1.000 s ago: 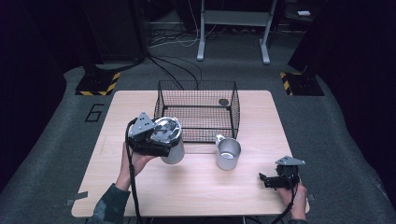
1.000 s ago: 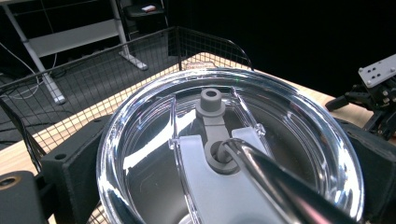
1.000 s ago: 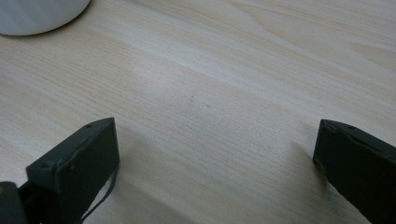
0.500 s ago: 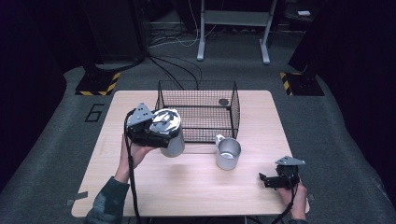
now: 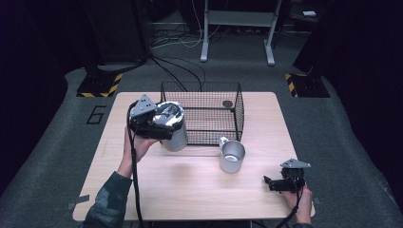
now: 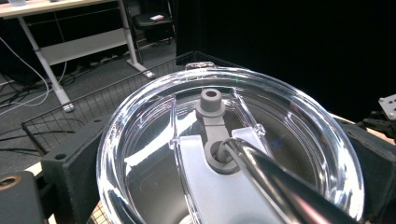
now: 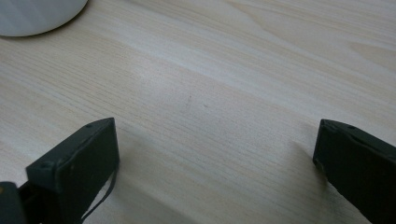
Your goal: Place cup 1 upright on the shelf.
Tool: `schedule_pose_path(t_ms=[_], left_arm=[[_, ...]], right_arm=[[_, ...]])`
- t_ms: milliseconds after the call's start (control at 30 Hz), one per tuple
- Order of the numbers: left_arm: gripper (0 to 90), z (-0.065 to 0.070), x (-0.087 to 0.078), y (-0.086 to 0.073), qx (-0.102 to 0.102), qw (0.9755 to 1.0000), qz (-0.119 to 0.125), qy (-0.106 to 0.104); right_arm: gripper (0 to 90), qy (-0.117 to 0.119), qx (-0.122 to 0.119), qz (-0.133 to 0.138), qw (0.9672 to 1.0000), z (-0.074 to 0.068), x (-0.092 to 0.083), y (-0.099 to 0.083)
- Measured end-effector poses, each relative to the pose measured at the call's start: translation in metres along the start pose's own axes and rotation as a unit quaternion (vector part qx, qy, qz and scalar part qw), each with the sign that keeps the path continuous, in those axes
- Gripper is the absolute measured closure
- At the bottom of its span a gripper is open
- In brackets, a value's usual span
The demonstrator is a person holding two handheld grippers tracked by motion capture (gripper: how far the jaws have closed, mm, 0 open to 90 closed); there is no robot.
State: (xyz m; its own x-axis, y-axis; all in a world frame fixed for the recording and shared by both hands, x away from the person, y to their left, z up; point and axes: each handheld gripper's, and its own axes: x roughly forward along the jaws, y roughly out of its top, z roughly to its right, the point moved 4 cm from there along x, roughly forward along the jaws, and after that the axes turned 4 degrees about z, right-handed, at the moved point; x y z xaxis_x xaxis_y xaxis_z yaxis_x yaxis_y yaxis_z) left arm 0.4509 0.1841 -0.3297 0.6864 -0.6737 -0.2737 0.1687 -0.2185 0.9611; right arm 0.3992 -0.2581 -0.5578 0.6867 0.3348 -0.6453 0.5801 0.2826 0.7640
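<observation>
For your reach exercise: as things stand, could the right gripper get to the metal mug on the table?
Probably yes: the right gripper is open and holds nothing, and bare table lies between it and the mug.

in the left gripper view the tumbler's lid (image 6: 224, 140) is running off the bottom edge, hiding the jaws' inner faces. a pale object (image 7: 37, 14) is being cropped at the right gripper view's upper left.

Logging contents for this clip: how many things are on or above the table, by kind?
Lidded steel tumbler, held by the left gripper: 1
Steel mug: 1
Wire basket: 1
Small round thing in the basket: 1
Total: 4
</observation>
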Motion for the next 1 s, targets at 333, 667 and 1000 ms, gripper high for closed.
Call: schedule_pose_path(t_ms=[333, 667, 1000], left_arm=[[4.3, -0.009, 0.007, 0.010, 0.001, 1.0000, 0.001, 0.008], [4.3, -0.018, 0.016, 0.023, 0.004, 0.9999, 0.004, 0.015], [4.3, -0.024, 0.025, 0.030, 0.011, 0.9997, 0.003, 0.023]], right_arm=[[0.0, 0.000, 0.000, 0.000, 1.0000, 0.000, 0.000, 0.000], [0.1, 0.000, 0.000, 0.000, 1.0000, 0.000, 0.000, 0.000], [0.0, 0.000, 0.000, 0.000, 1.0000, 0.000, 0.000, 0.000]])
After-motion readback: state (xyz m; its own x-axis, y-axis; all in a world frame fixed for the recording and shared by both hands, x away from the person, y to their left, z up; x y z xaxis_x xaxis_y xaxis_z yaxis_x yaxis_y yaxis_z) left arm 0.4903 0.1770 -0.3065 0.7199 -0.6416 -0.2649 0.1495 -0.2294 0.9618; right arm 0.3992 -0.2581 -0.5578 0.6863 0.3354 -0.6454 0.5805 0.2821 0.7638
